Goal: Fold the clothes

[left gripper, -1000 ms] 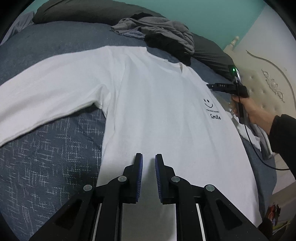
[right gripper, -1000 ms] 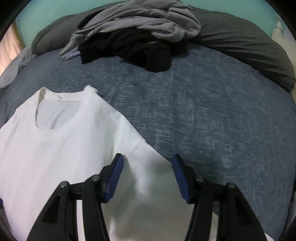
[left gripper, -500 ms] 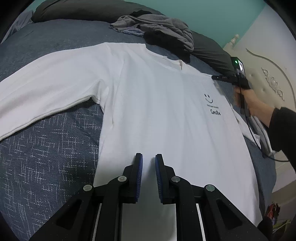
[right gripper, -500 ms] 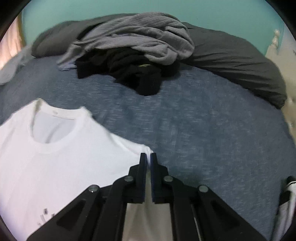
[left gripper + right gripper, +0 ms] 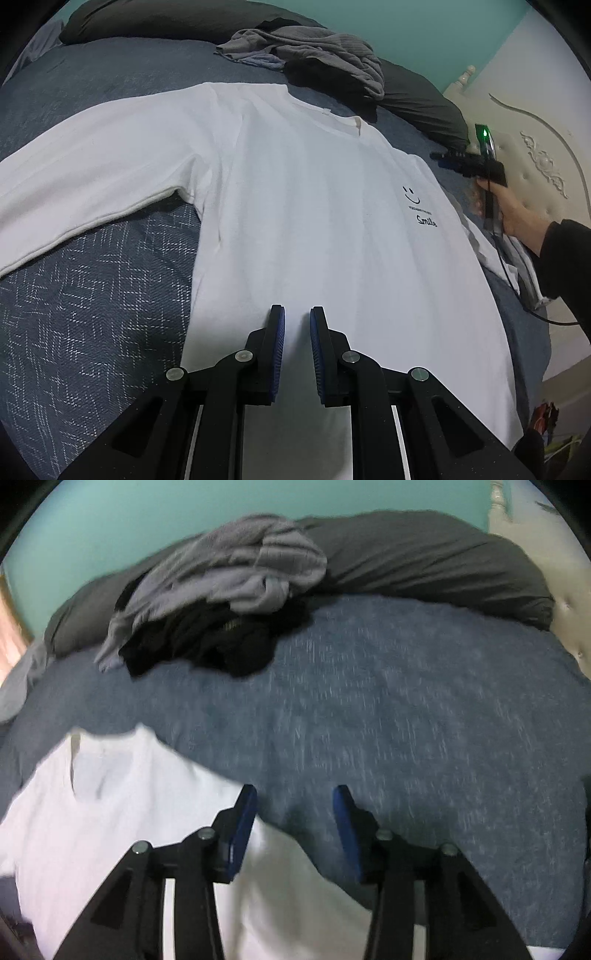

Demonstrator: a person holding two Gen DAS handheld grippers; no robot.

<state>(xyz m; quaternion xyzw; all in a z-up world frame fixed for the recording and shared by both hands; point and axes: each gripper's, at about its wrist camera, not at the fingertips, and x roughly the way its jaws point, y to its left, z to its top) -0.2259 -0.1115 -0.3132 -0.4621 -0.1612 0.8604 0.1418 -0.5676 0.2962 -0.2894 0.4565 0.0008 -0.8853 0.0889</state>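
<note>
- Hovering at the bottom centre of the left wrist view, the left gripper point(image 5: 294, 314) has its blue-padded jaws parted by only a narrow slot, with nothing between them; it sits above the lower body of the white long-sleeved shirt point(image 5: 314, 221).
- Filling the middle of that view, the shirt lies flat and face up on the blue-grey patterned bedspread point(image 5: 92, 295), its hem toward the bottom of the frame and its neckline toward the top.
- One sleeve point(image 5: 96, 170) stretches out to the left edge of the frame.
- On the right chest is a small smiley print with the word "Smile" point(image 5: 424, 221).
- At the right edge, a person's hand point(image 5: 511, 214) in a dark sleeve holds the right gripper point(image 5: 443, 157) near the shirt's shoulder.
- In the blurred right wrist view, the right gripper's jaws are opening, with nothing pinched between them; behind the gap lie the shirt's shoulder edge and bare bedspread.
- The shirt's collar point(image 5: 96, 760) lies at the left of that frame.
- Farther up, a heap of grey point(image 5: 229, 576) and black clothes point(image 5: 207, 642) rests on the bedspread.
- Behind it lies a dark grey pillow point(image 5: 424, 554) against a teal wall point(image 5: 184, 509).
</note>
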